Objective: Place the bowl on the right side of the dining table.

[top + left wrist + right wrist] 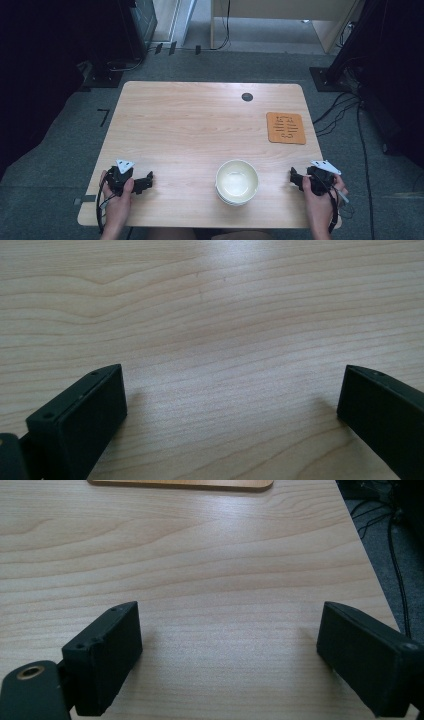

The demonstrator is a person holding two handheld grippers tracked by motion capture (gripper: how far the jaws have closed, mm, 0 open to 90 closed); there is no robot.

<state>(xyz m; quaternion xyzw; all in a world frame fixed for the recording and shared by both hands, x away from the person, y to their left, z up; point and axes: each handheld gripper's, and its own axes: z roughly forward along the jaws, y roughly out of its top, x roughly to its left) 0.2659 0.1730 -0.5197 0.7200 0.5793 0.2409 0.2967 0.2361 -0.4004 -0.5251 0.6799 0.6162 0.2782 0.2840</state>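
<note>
While both hands rest on the near edge of the table [200, 120], the left gripper [145, 183] sits low at the near left corner with its jaws spread wide and nothing between them; in the left gripper view [232, 405] only bare wood shows between the two black, blocky jaws. The right gripper [296, 179] lies at the near right corner, pointing inward, and its jaws too stand wide apart and empty, with plain tabletop between them in the right gripper view [230, 650]. Each gripper carries a pale three-cornered plate on top and a dark cable trailing back along the forearm.

Between the two grippers, near the front edge, stands a stack of bowls [237, 182]. It lies well apart from the left gripper and somewhat nearer to the right one, touching neither. The bowls are round, cream-white and smooth, with a shallow pale hollow in the top one and the rims of those beneath showing below it.

Farther back on the right side lies a mat [286, 128], flat, orange-brown, a square with rounded corners and dark line markings; its near edge shows at the top of the right gripper view [180, 484]. The table is light wood with a flowing grain, rounded corners and a small dark round cap [247, 97] near its far edge. Grey carpet [60, 150] surrounds it.
</note>
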